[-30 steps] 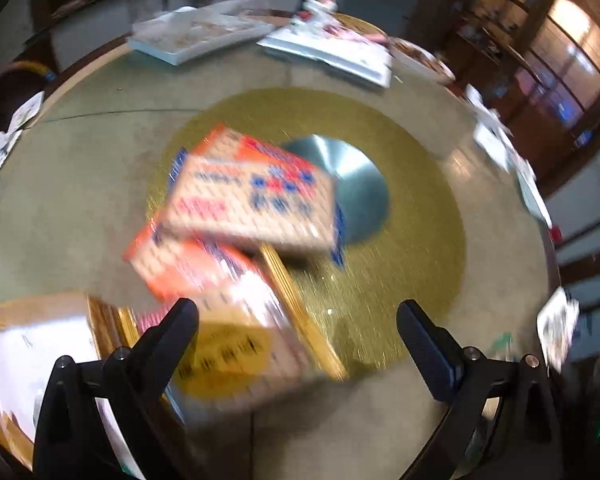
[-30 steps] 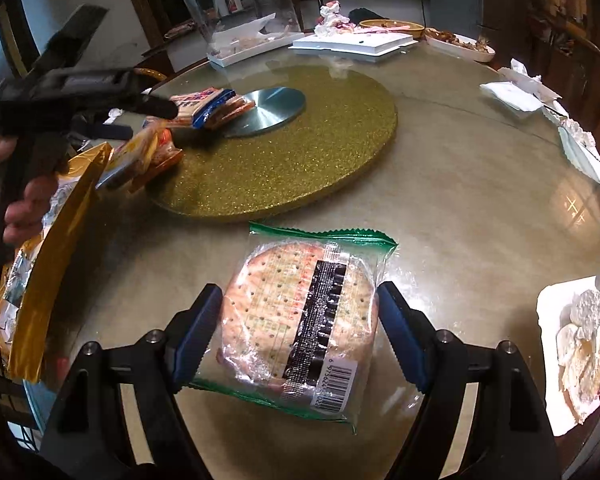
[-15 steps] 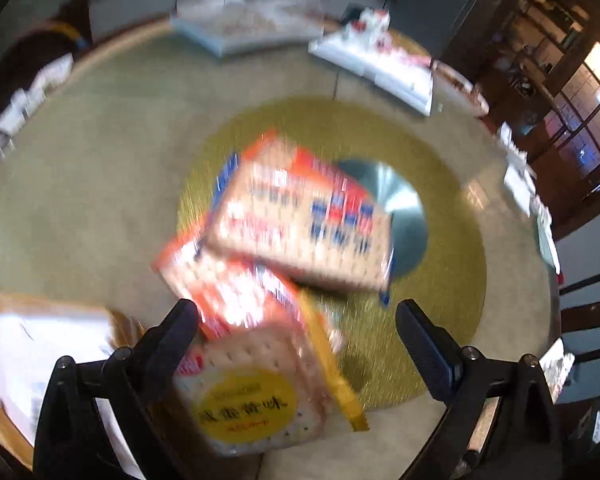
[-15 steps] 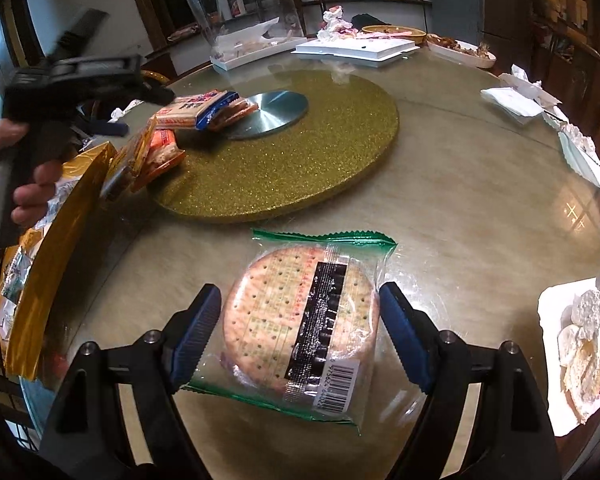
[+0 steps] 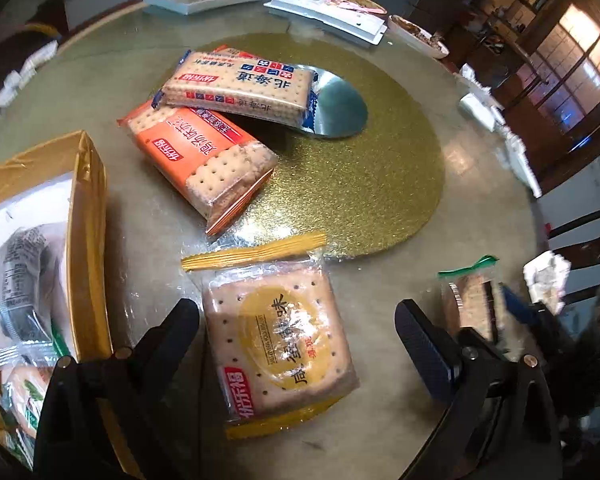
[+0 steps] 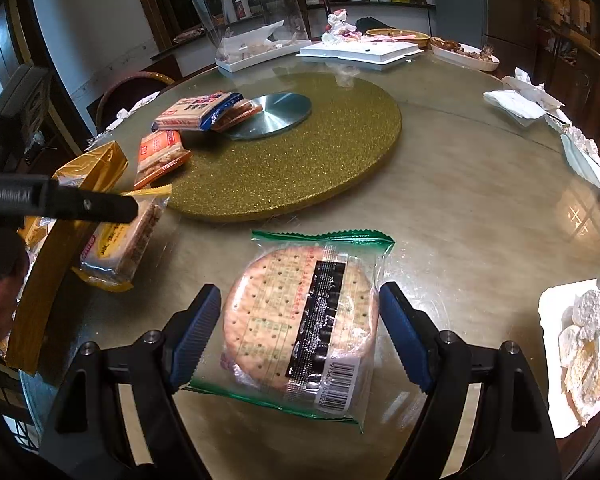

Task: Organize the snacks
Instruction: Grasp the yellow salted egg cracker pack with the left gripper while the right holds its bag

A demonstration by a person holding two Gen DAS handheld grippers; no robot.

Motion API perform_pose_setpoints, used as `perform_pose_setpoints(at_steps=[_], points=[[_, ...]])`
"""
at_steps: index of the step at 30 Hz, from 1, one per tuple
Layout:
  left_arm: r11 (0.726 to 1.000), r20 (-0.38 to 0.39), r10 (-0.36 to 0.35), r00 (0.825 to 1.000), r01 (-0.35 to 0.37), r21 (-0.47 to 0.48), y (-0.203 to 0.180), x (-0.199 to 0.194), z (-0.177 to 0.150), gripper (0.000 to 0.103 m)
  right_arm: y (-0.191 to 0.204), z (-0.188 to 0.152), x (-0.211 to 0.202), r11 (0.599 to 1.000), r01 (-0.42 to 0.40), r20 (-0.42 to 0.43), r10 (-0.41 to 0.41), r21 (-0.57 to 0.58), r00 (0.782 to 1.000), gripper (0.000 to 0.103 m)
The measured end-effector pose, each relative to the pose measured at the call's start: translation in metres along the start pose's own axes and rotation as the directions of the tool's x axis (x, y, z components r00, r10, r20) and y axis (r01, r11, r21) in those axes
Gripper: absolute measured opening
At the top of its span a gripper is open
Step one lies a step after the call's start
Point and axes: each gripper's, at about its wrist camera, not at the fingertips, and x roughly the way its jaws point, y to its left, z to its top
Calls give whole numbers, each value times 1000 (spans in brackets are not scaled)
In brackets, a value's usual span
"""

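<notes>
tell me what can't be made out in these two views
- Gold bag, left wrist view: contents cut off by the left edge.
- Third cracker pack, right wrist view: mostly hidden under the blue-ended pack.
- Round cracker pack, left wrist view: partly hidden behind the left gripper's fingers, blurred.

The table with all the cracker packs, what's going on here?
A person holding a gripper in each hand is sorting snacks on a round table. The right gripper is open around a round cracker pack with green edges, its fingers not visibly squeezing it. The left gripper is open above a square cracker pack with a yellow label. Beside it stands a gold bag that already holds some snacks. Two more packs lie on the gold turntable.
</notes>
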Motion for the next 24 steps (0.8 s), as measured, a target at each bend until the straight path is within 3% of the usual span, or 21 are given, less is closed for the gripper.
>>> perform_pose_setpoints(at_steps=[1, 3, 5, 8, 11, 16, 17, 20, 24], points=[[998, -1, 60, 998, -60, 4, -4, 4, -2, 98, 0, -1, -1, 1000, 1, -1, -1, -3, 1000, 82], [994, 1, 110, 994, -110, 0, -3, 7, -7, 95, -1, -3, -3, 1000, -4, 1, 4, -5, 1000, 82], [991, 6, 137, 991, -137, -5, -1, 8, -13, 80, -4, -3, -5, 1000, -29, 4, 29, -2, 1000, 84], [975, 54, 220, 974, -220, 3, -3, 1, -31, 70, -11, -3, -6, 995, -100, 7, 100, 23, 995, 91], [973, 86, 232, 969, -230, -37, -5, -6, -47, 70, -10, 2, -3, 995, -91, -6, 92, 47, 996, 91], [966, 124, 254, 959, -247, -70, -16, -11, -69, 71, 17, 4, 9, 995, 81, -29, -82, -52, 996, 91], [964, 139, 262, 955, -252, -85, -16, -10, -71, 72, 25, 1, 11, 989, 120, -31, -123, -89, 992, 85], [960, 168, 277, 946, -263, -100, -20, -7, -72, 74, 31, -7, 5, 986, 126, -26, -130, -106, 991, 78], [965, 206, 258, 944, -244, -91, -24, -8, -80, 69, 25, -18, -9, 994, 84, -13, -85, -68, 996, 77]])
